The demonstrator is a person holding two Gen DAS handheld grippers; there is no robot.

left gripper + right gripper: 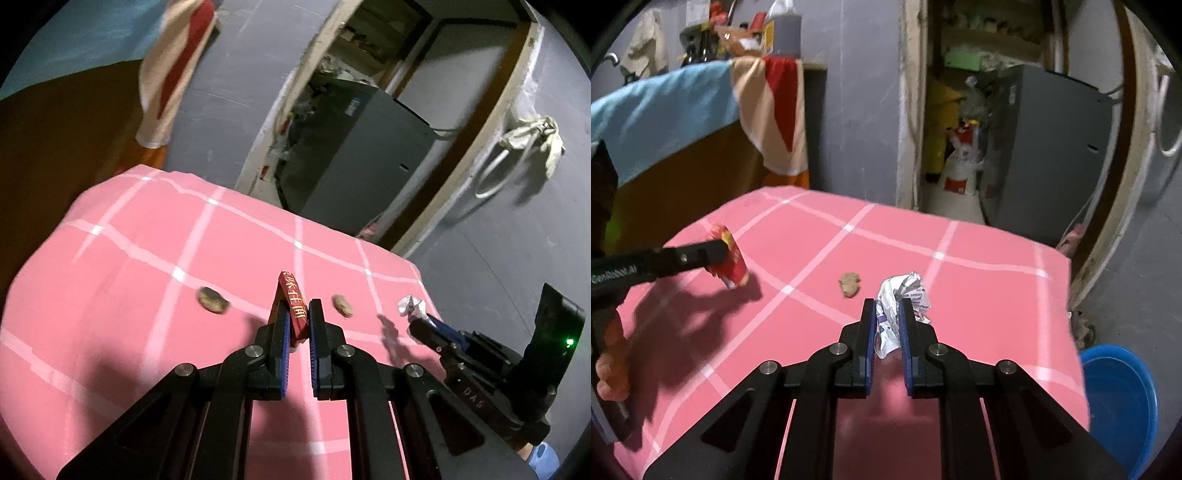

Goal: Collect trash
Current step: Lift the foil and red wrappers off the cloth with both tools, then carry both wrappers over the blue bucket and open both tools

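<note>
1. My left claw (pixel 297 314) was closed on a red wrapper (pixel 293 308) with gold print. The wrapper stood nearly upright between the blue pads, its top end sticking out beyond the fingertips.
2. My right claw (pixel 888 314) was clamped on a crumpled white wrapper (pixel 903 295). Its bulk bulged out above and to the right of the fingertips, and a strip hung down between the pads.
3. Both claws were above the surface (pixel 979 258), which was covered by a pink cloth with a white grid pattern.
4. Two brown scraps lay loose on the surface. In the left wrist view, one brown scrap (pixel 212 300) lay to the left of the left claw. The other brown scrap (pixel 342 305) lay just to its right, between my two claws.
5. In the right wrist view, a single brown scrap (pixel 850 284) was visible, just left of and beyond the right claw and apart from it.
6. A blue basin (pixel 1119 402) sat low beside the right edge of the surface, seen in the right wrist view.
7. My hand (pixel 613 369) was visible at the left edge of the right wrist view, gripping the handle of the left claw.
</note>
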